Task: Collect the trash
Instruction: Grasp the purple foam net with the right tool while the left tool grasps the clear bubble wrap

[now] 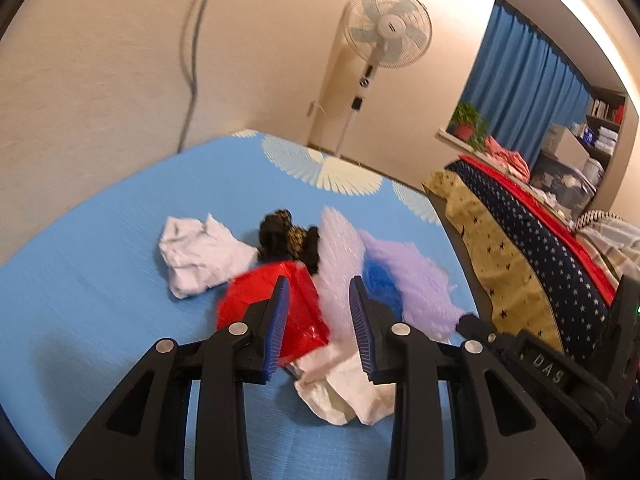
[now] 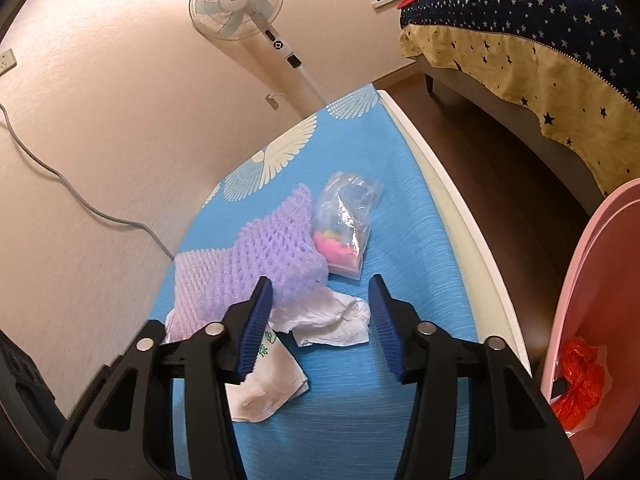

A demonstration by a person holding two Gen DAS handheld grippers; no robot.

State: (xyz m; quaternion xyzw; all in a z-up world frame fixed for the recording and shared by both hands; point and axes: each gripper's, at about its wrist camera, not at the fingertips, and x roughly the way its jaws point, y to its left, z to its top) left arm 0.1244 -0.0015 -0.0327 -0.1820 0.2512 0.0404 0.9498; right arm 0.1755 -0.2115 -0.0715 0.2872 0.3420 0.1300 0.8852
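Trash lies scattered on a blue mat (image 1: pixel 100 280) spread over a table beside a pale wall. The left gripper (image 1: pixel 320 292) hovers low over the mat with its jaws apart and nothing pressed between the blue pads; in the gap behind them show a red plastic bag (image 1: pixel 264 300) and a strip of pale bubble wrap (image 1: pixel 340 256), both resting on the mat. Farther in on the mat sit a crumpled white paper (image 1: pixel 200 256) and a dark knotted wad (image 1: pixel 284 240). Just below the left gripper, on the mat's near part, lies another white wrapper (image 1: pixel 348 396). The right gripper (image 2: pixel 320 292) also stands with jaws apart, gripping nothing, above a crumpled white tissue (image 2: pixel 324 320) on the mat. Beyond that tissue a purple foam net (image 2: pixel 268 248) lies on the mat, touching a clear plastic bag (image 2: pixel 344 220) with pink contents. Off the mat's right edge stands a pink bin (image 2: pixel 592 280) holding an orange-red bag (image 2: pixel 580 384). A pedestal fan (image 2: pixel 236 0) stands beyond the mat's far end.
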